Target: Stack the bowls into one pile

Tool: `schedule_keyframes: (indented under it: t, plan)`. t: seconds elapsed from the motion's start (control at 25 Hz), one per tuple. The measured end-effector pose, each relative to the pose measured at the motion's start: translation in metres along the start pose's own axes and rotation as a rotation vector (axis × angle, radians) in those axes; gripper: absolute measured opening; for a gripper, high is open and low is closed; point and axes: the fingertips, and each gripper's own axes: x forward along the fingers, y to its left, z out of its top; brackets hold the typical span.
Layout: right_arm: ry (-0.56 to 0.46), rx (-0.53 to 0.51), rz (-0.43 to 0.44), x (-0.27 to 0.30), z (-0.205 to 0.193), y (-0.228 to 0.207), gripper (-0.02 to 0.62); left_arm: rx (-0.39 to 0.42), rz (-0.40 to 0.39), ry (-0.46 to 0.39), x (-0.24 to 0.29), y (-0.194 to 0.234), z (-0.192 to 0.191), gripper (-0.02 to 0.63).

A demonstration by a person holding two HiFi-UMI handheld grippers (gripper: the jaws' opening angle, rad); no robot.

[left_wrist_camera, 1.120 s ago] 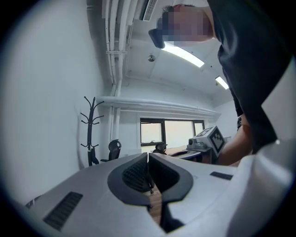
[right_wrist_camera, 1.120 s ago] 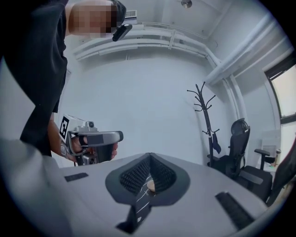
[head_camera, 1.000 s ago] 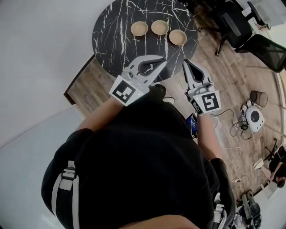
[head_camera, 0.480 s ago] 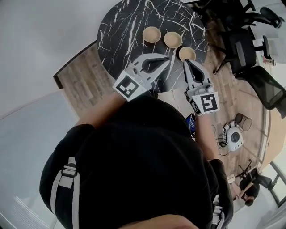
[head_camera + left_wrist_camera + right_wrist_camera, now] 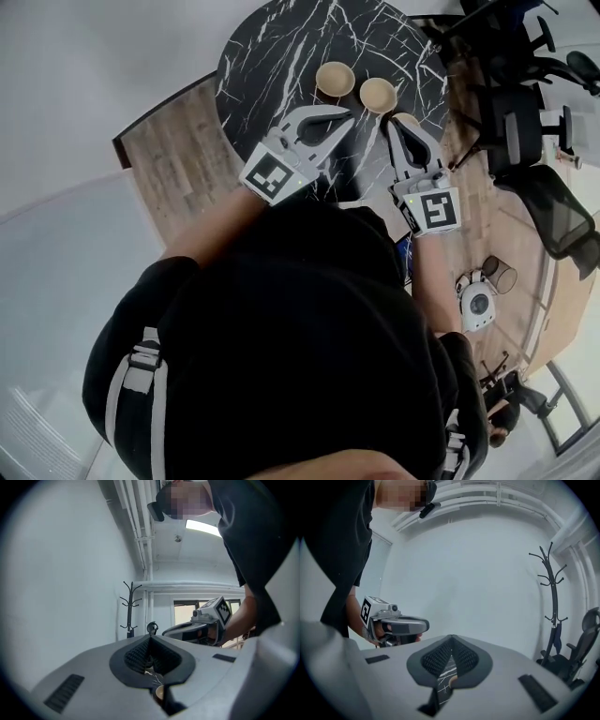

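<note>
Three tan bowls sit apart in a row on the round black marble table (image 5: 272,56): the left bowl (image 5: 335,78), the middle bowl (image 5: 378,93), and the right bowl (image 5: 406,119), which is partly hidden behind my right gripper (image 5: 393,128). My left gripper (image 5: 348,114) reaches over the table just short of the left and middle bowls. Both grippers are shut and hold nothing. In the left gripper view the jaws (image 5: 150,637) meet, and a sliver of bowl (image 5: 159,692) shows under them. The right gripper (image 5: 451,637) looks the same, with a bowl rim (image 5: 452,681) below.
Black office chairs (image 5: 511,122) stand on the wooden floor right of the table. A white round device (image 5: 476,305) and cables lie on the floor lower right. A coat rack (image 5: 553,606) stands by the wall. A white wall runs along the left.
Both grippers have moved forward over the table toward the bowls. The right gripper's tip now covers part of the right bowl. Neither took hold of anything.
</note>
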Motion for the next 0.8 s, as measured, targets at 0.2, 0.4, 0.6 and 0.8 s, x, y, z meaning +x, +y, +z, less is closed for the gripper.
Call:
schedule_keyframes:
  t: [0.2, 0.4, 0.6, 0.8]
  plan:
    - [0.070, 0.010, 0.040, 0.022, -0.008, -0.014, -0.009, -0.012, 0.064, 0.003, -0.006, 0.012, -0.002, 0.005]
    - [0.084, -0.011, 0.103, 0.036, -0.011, -0.026, -0.009, -0.017, 0.146, 0.017, -0.004, 0.020, -0.012, 0.005]
    - [0.072, -0.015, 0.178, 0.046, -0.014, -0.036, -0.009, 0.005, 0.243, 0.036, 0.007, 0.027, -0.017, 0.005]
    - [0.059, 0.004, 0.248, 0.050, -0.019, -0.043, -0.009, 0.001, 0.336, 0.086, 0.018, 0.037, -0.033, 0.006]
